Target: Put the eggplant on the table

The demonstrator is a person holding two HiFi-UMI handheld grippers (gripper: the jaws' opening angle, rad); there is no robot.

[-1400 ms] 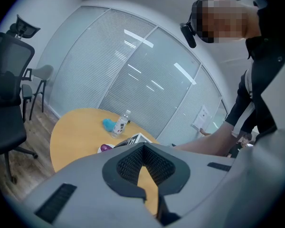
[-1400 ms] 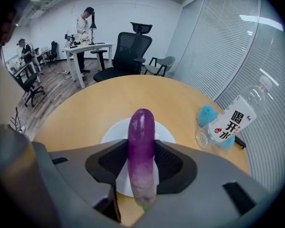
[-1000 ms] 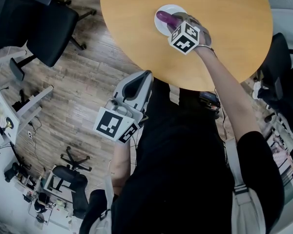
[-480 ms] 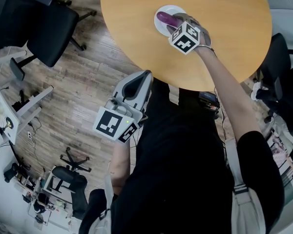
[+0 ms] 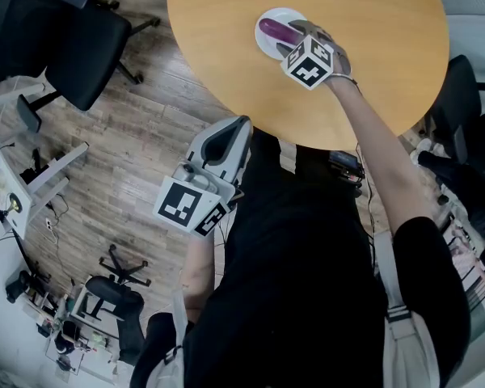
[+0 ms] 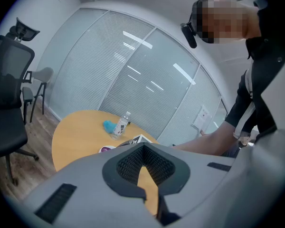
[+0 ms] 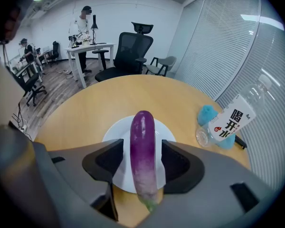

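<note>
- Position of the long purple eggplant [image 7: 143, 127]: it lies on a round white plate [image 7: 115, 133], stalk end overhanging the rim at the bottom of the right claw view. The plate stands on the round light-wood table [image 5: 372, 63], in the upper middle of the head view.
- Right claw [image 7: 142, 152]: spread to either side of the eggplant, and its jaws have just been opening. White plate shows between each dark pad and the purple skin, so nothing is pinched.
- Left claw [image 6: 142, 151]: pressed together and empty, held off the table edge at the centre left of the head view, taking no part.
- Other items: a clear plastic bottle with a white label [image 7: 230, 120] and a small blue object [image 7: 206, 114] stand at the right of the right claw view, well apart from the plate.
- Progress, as judged: the eggplant rests on the plate and not on bare wood. If the table top itself is meant, everything remains to be done: close on the eggplant, lift it off the plate, set it down beside the plate, release.
</note>
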